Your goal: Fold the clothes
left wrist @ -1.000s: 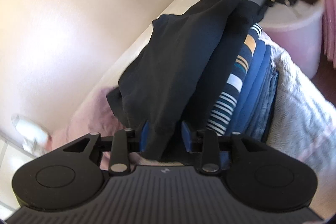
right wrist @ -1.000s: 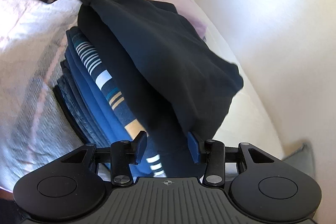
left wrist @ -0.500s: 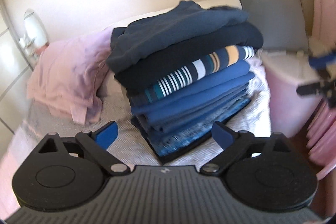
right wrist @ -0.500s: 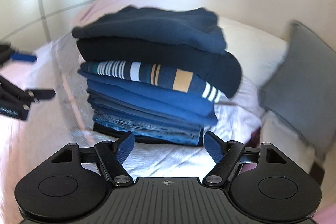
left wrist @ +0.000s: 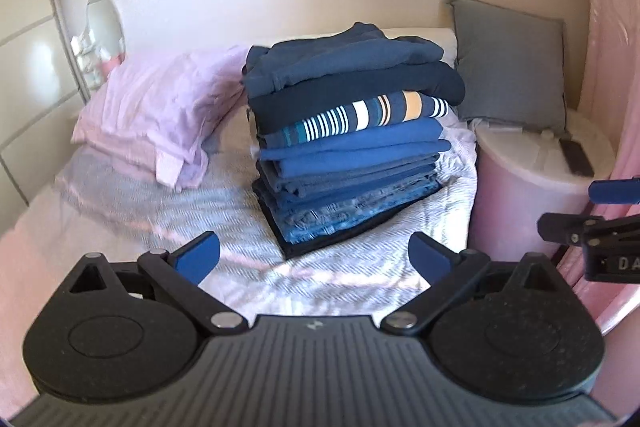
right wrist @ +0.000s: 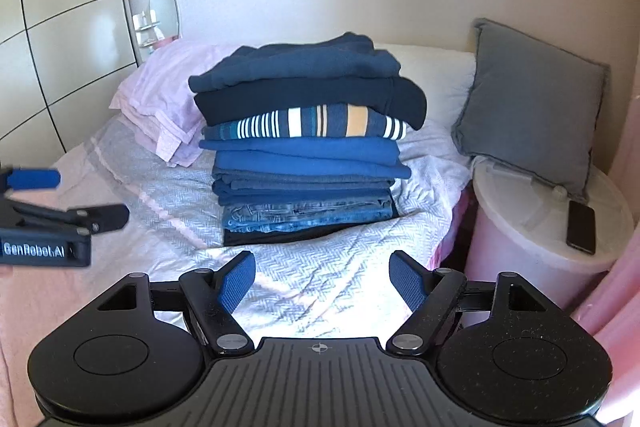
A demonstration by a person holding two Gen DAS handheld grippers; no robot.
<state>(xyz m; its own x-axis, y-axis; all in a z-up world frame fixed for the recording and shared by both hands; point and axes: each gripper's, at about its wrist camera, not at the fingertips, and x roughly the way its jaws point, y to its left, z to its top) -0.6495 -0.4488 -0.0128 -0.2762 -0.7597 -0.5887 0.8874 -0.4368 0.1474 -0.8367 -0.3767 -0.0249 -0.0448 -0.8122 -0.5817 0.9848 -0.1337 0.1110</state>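
A tall stack of folded clothes [left wrist: 348, 147] [right wrist: 308, 155] stands on the bed, blues and jeans below, a striped top in the middle. A dark blue garment [left wrist: 340, 63] [right wrist: 296, 67] lies folded on top. My left gripper [left wrist: 316, 251] hangs over the bedspread in front of the stack, its jaws opening wide with nothing between them. My right gripper [right wrist: 322, 267] is open and empty, also short of the stack. Each gripper shows at the edge of the other's view, the right gripper [left wrist: 592, 227] on the right, the left gripper [right wrist: 40, 219] on the left.
A pink pillow [left wrist: 160, 107] lies left of the stack and a grey cushion [left wrist: 512, 63] leans at the right. A white round tub [right wrist: 532, 235] beside the bed carries a phone [right wrist: 581, 227]. Wardrobe doors [right wrist: 60, 47] line the left wall.
Both grippers let go of the dark blue garment, which now lies on top of the stack. Both opened wide, rolled level and drew back from the stack.
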